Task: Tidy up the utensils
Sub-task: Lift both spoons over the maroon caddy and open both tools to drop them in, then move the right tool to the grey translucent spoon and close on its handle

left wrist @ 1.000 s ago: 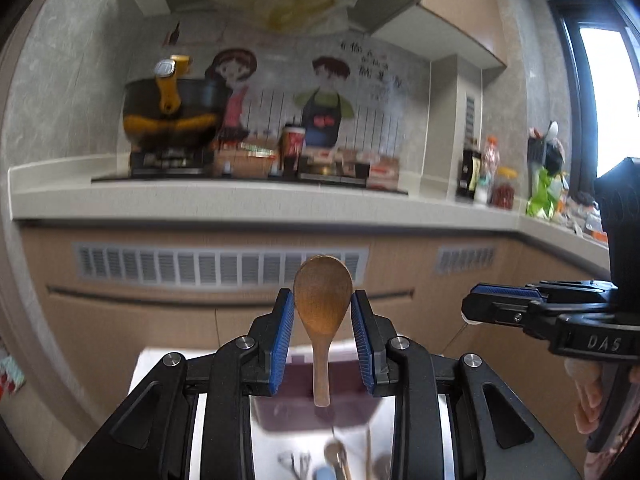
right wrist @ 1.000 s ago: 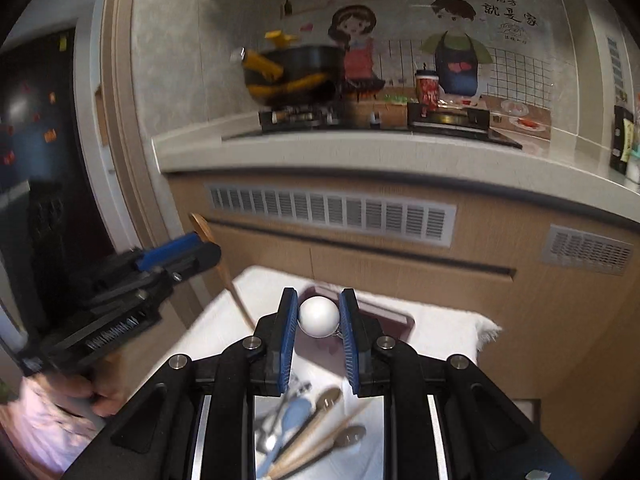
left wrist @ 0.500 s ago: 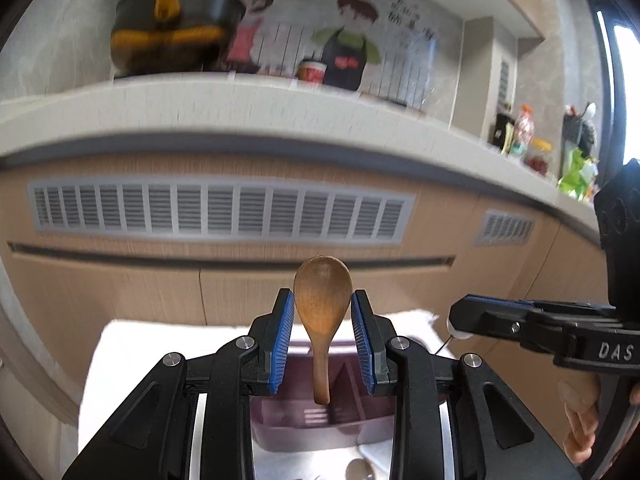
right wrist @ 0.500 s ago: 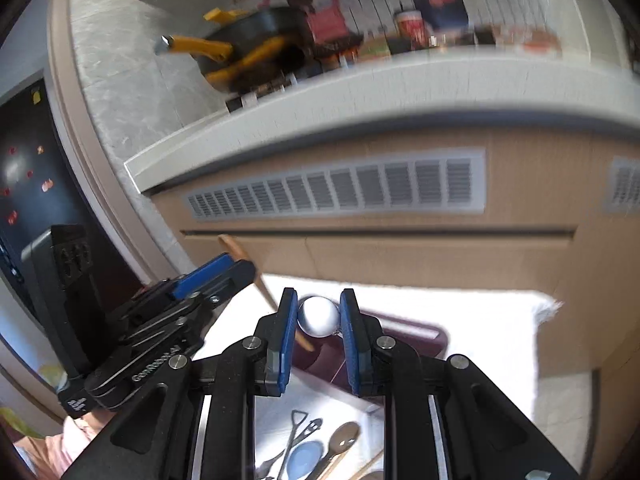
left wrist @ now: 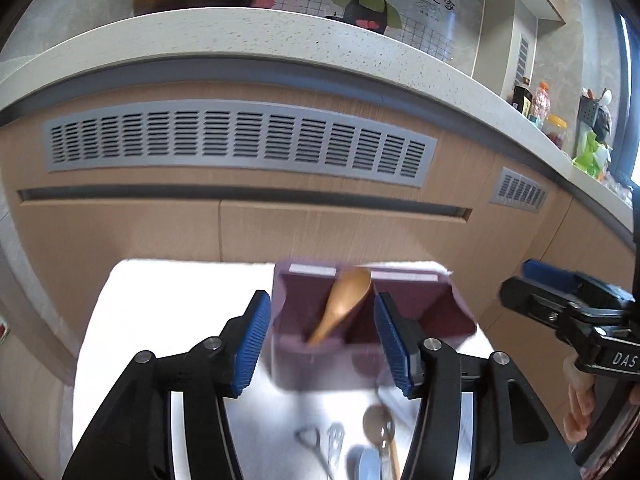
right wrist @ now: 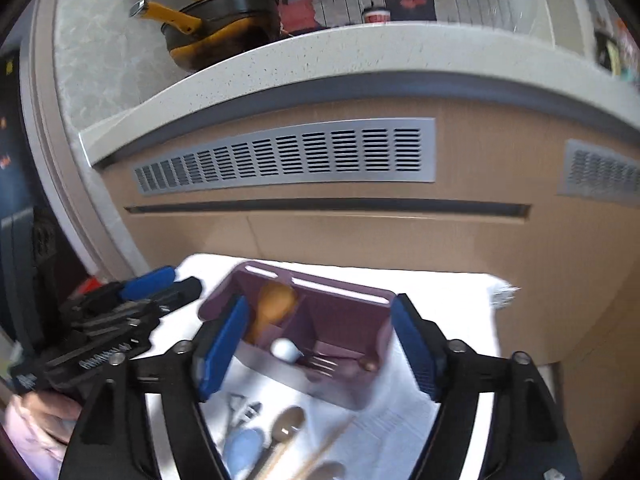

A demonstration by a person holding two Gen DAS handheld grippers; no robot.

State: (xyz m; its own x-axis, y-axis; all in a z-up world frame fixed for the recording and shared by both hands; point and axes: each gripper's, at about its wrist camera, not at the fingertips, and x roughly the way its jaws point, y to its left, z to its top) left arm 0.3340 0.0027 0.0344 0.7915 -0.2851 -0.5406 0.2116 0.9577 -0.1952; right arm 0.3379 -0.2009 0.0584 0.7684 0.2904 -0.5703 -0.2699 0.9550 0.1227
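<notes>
A: Item one, wooden spoon (left wrist: pixel 343 304): we log it standing in the purple caddy (left wrist: pixel 456 312), left compartment, bowl up, long axis leaning toward the far wall.

B: Left claw (left wrist: pixel 320 338)?

A: Spread wide, holding nothing. Right claw (right wrist: pixel 320 344) likewise, straddling the caddy; white ball-ended utensil (right wrist: pixel 285 349) inside.

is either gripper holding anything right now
No. Both are open and empty: the wooden spoon and the white-tipped utensil stand in the purple caddy.
</notes>
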